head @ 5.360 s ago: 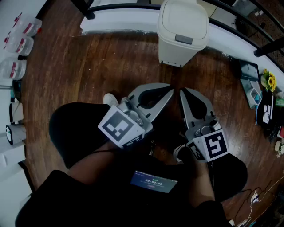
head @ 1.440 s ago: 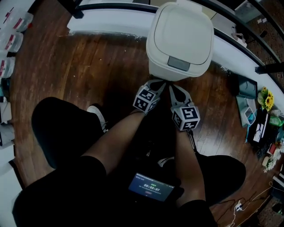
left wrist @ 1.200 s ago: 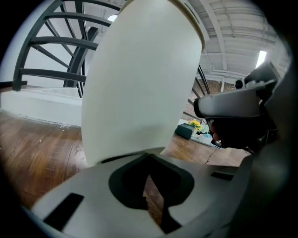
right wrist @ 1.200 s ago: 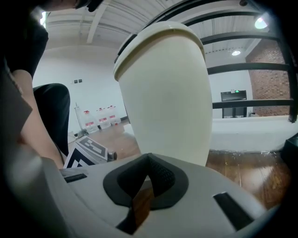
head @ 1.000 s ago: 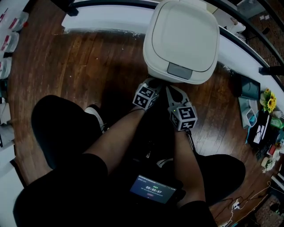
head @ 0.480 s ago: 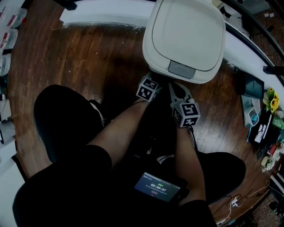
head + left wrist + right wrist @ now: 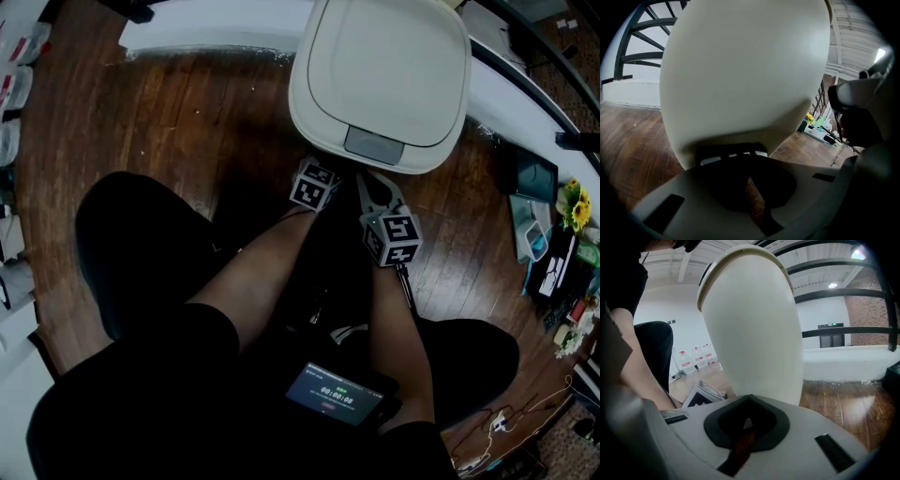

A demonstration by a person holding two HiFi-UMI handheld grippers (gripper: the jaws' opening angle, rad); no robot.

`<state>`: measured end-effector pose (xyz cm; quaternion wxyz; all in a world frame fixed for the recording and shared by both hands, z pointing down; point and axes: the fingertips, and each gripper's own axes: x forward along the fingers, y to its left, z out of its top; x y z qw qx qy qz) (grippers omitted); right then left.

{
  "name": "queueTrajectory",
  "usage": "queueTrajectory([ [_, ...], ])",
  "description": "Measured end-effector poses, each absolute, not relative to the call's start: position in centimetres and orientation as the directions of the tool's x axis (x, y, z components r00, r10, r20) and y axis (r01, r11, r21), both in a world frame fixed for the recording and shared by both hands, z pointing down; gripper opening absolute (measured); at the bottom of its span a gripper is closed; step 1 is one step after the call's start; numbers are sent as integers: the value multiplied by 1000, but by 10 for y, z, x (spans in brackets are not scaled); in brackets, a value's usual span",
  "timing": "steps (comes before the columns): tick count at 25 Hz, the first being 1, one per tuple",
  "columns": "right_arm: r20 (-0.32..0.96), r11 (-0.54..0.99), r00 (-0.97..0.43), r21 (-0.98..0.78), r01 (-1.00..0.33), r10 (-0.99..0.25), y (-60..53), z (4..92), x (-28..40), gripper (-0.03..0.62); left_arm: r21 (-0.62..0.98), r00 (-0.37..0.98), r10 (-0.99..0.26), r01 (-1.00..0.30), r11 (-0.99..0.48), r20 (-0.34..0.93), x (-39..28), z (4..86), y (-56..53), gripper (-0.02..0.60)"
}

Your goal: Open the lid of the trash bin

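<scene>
The cream trash bin [image 7: 380, 75] stands on the wood floor with its lid down; a grey push panel [image 7: 373, 145] sits at the lid's near edge. Both grippers are held low against the bin's front, below that panel. My left gripper [image 7: 328, 169] is shut and empty, and its own view shows its tips [image 7: 750, 164] right at the foot of the bin wall [image 7: 740, 70], by a dark slot [image 7: 731, 152]. My right gripper [image 7: 368, 183] is beside it, also shut and empty, its tips [image 7: 747, 401] just short of the bin body [image 7: 750, 324].
A white ledge [image 7: 206, 37] with black railing runs behind the bin. Clutter with yellow flowers [image 7: 574, 202] lies at the right, plastic containers [image 7: 14, 84] at the left. My knees and a small screen [image 7: 335, 398] fill the lower view; cables [image 7: 487, 450] trail at bottom right.
I have come up to the bin, which now looms large. Both grippers went from near my lap down to the bin's front base. In the last half second they barely moved.
</scene>
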<state>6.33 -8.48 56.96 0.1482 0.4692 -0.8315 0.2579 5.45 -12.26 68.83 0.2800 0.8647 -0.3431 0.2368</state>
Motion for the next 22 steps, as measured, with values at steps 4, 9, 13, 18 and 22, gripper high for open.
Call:
queueTrajectory([
  [4,486,416,-510,-294,-860,-710,-88,570,66,18,302,618,-472,-754,-583,629,55,691,-124,23],
  [9,492,410,-510,-303,-860,-705,-86,572,66,17,304,595,-460,-771,-560,660,56,693,-124,23],
  [13,483,412,-506,-294,-862,-715,-89,568,66,18,314,597,-455,-770,-555,661,55,693,-125,23],
  [18,487,416,-505,-286,-863,-713,-87,568,66,17,321,593,-449,-775,-545,669,52,699,-124,23],
  [22,495,404,-496,-287,-868,-713,-87,569,69,17,363,599,-418,-775,-517,683,52,699,-121,23],
])
